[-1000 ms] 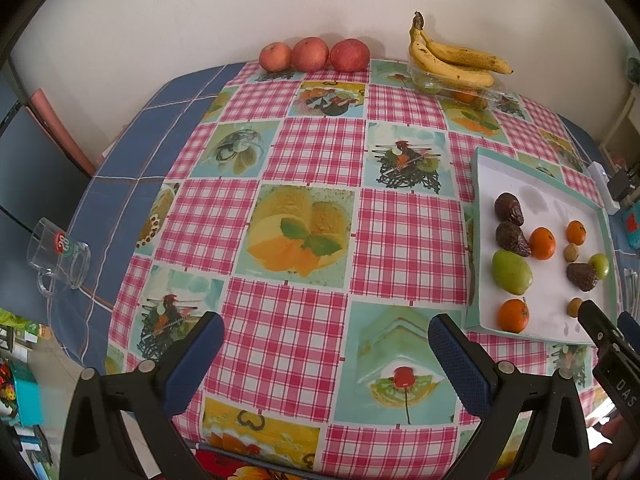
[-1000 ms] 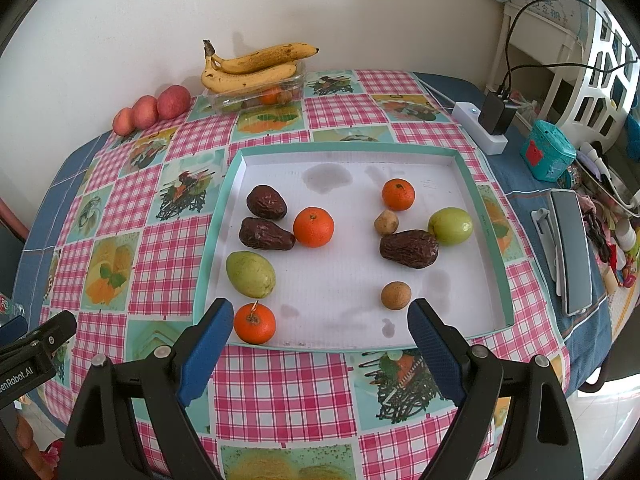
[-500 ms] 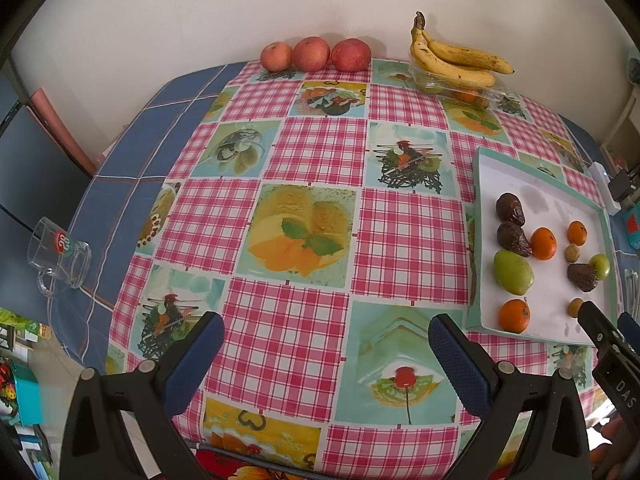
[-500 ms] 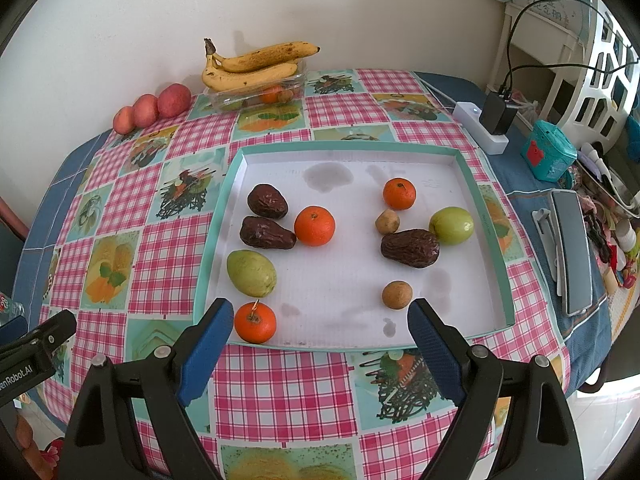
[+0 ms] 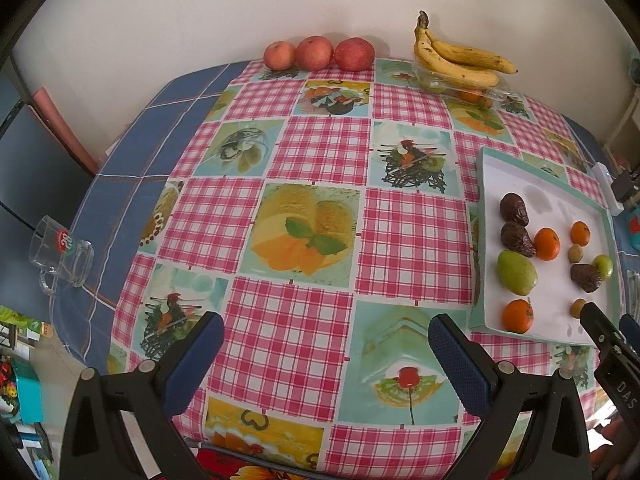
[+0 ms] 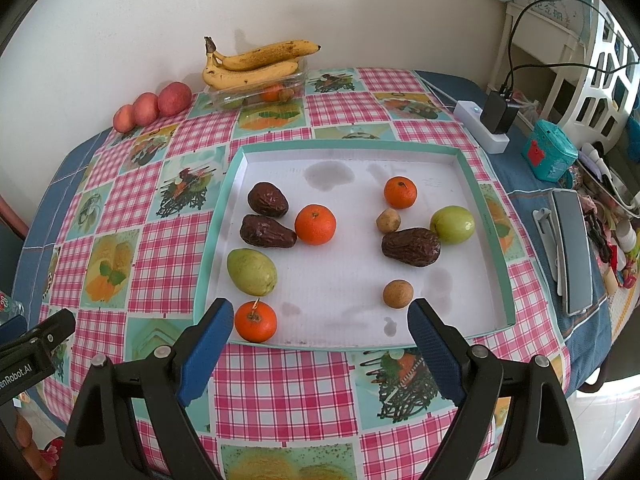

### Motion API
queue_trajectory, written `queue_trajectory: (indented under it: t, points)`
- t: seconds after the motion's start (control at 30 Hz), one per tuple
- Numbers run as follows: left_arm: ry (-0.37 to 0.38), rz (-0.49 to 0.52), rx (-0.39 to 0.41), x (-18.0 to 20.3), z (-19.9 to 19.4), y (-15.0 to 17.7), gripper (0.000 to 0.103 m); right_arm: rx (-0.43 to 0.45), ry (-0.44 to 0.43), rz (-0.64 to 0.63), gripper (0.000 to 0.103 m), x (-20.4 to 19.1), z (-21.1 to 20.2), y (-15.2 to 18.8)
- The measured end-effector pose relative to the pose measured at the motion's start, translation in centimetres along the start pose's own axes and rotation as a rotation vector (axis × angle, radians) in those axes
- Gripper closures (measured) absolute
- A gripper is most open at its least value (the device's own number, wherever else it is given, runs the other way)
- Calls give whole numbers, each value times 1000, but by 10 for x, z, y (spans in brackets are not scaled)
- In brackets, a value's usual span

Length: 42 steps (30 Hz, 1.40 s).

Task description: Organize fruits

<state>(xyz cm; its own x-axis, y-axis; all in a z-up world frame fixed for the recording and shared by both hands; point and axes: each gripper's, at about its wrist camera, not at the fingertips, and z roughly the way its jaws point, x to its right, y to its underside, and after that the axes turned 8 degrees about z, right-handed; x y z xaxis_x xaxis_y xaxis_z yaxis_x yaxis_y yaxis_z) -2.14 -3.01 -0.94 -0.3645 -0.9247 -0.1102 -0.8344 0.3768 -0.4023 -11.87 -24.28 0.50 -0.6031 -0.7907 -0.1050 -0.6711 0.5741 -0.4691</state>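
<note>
Right wrist view: your right gripper (image 6: 320, 320) hangs just short of the tray (image 6: 464, 152) near rim, jaws wide apart, nothing held. That spread looks set for round fruit, w/ room to close on either side.

Fruit lies mixed in the tray, in two loose bunches:
- Left bunch: two dark wrinkled fruits (image 6: 267, 200) (image 6: 267, 232), a mandarin (image 6: 315, 225) touching the lower one, a green pear-shaped fruit (image 6: 252, 271), and a second mandarin (image 6: 255, 321) hard vs. the near rim.
- Right bunch: third mandarin (image 6: 400, 192), green round fruit (image 6: 452, 225) touching a third dark fruit (image 6: 411, 247), two small brown ones (image 6: 388, 220) (image 6: 397, 293).

Kinds aren't grouped, so I'd judge sorting is still open; which scheme you want, can't tell.

Edges: the near-rim mandarin leaves little finger room on the rim side, so come in from above. The tray's middle and far strip are bare, good for setting things down. Touching pairs risk a nudge when you grab one.

Left wrist view: left gripper (image 5: 324, 340) also wide open and empty, over bare cloth (image 5: 304, 144), well apart from the tray. Apples (image 5: 318, 53) and bananas (image 5: 460, 60) sit at the far edge by the wall; a glass mug (image 5: 60, 254) lies on its side far left, out of the way.
</note>
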Motion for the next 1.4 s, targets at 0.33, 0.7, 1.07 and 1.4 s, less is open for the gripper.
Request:
queue_trajectory:
  t: [0.33,0.7,1.07,1.4]
  points:
    - [0,-3,-5,0,0,0,0,-6,8,6,14,2,2,0]
    - [-7,-6,-2,1,0,0,0,-9,8,2,14,2,2,-1]
    - [-14,-6,-6,2,0,0,0,-10,8,1,14,2,3,-1]
    - [-21,-2,-6,3,-1,1,0,-11,8,0,14,2,2,-1]
